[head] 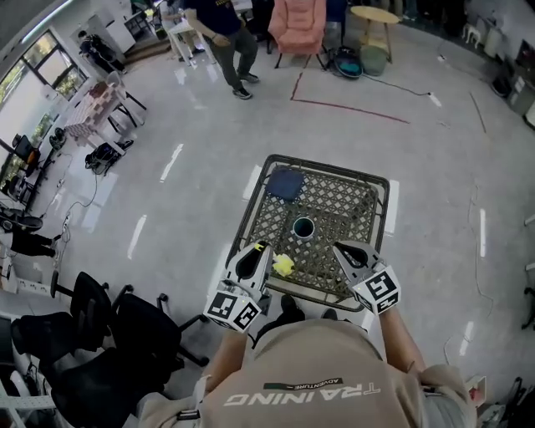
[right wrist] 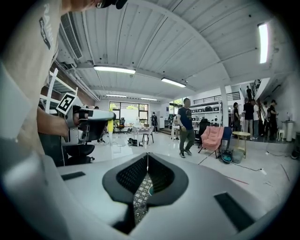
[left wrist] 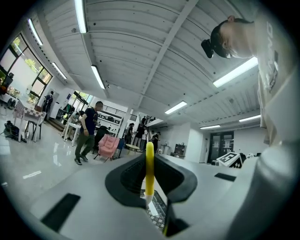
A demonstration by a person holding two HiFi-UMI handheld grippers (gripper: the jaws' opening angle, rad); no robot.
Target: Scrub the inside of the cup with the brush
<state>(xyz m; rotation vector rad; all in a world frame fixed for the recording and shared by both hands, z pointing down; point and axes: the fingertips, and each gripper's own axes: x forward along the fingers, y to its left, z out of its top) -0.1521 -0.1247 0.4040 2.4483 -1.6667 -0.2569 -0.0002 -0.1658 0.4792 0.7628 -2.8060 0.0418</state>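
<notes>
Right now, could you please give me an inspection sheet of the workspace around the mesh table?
Surface: mesh-top table standing on a glossy floor.
Job's things: cup near the table's middle, open side up, untouched; yellow brush held in the left gripper.
Clutter: dark blue pad at the table's far left corner.
Grippers: left gripper shut on the brush; right gripper shut with nothing between its jaws; both at the near edge, short of the cup.
Cables: one cable on the floor beyond the table; nothing seen on the table.
Surroundings: walking person, pink armchair, black office chairs.
</notes>
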